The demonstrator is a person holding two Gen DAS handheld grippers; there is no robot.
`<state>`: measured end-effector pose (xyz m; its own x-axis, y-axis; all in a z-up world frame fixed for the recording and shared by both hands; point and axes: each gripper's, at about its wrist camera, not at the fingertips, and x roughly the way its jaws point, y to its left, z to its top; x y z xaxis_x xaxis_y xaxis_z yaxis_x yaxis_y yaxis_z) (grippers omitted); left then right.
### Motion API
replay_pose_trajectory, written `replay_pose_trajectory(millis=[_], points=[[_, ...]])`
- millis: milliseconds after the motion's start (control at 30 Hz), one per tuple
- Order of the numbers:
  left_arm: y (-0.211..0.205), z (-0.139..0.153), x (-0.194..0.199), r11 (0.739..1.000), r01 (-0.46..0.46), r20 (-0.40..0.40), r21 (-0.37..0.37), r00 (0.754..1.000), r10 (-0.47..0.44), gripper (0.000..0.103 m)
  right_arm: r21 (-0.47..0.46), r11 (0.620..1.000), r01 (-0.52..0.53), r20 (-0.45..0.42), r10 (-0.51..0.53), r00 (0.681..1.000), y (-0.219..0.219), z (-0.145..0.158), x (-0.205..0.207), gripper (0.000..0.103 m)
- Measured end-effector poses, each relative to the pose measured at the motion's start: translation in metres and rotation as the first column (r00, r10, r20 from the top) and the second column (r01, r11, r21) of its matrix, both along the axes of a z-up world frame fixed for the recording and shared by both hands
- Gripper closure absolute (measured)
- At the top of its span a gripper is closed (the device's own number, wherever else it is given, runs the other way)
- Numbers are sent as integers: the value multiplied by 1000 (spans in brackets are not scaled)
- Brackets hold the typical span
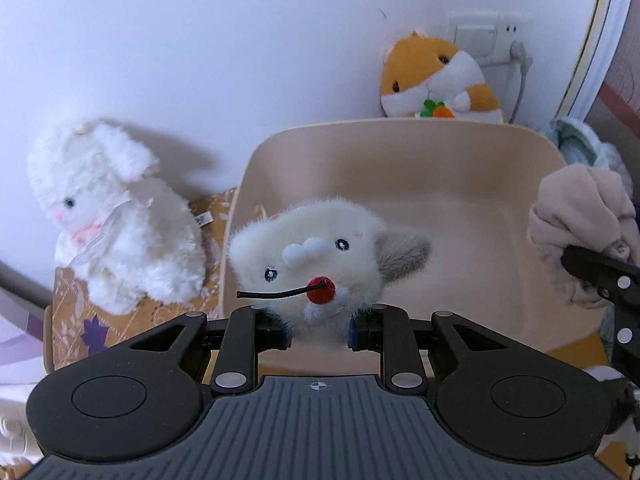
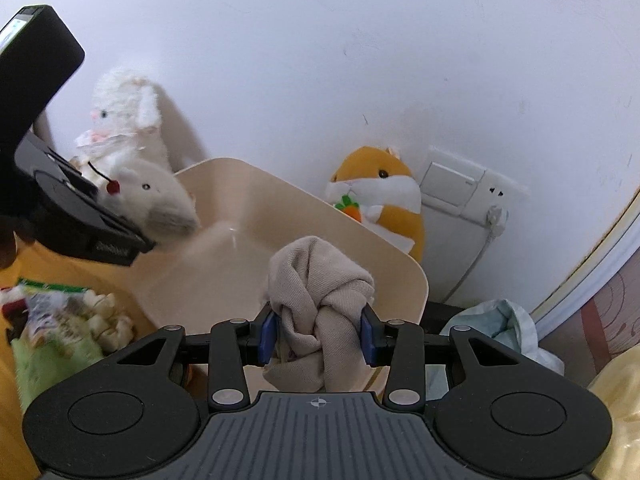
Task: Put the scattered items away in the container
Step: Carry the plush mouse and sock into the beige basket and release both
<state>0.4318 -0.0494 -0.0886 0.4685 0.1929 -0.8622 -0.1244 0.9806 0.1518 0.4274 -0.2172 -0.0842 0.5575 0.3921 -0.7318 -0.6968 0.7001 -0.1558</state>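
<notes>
Left gripper (image 1: 318,330) clenched on plush (image 1: 320,256) | right gripper (image 2: 319,336) clenched on cloth bundle (image 2: 320,292) | both hung over bin (image 1: 440,184), empty inside | step: drop-off, next called for opening jaws | white bunny (image 1: 108,216) at 9, hamster (image 1: 436,76) at 1, outside bin | nothing blocked the drop.

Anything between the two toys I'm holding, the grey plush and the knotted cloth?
Only the beige bin's bare interior lies between the grey plush and the knotted cloth; the left wrist view shows it best.
</notes>
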Motion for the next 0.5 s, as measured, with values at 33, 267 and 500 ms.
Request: replay_pose_trajectory(millis=[33,267,500], points=[[-2,-6,5,1000,12,-14,5,1000,-11,79,-2,1000,9,-6,-9,1000,2,-4,4,65],[-1,-46,27,997,46,-144,-63,988,-55,77,-30,995,99,-89,-101,991,10,-41,26,64],[6,-58,28,997,44,-170,-71,984,-56,54,-65,992,104,-117,-111,987,16,-58,17,47]])
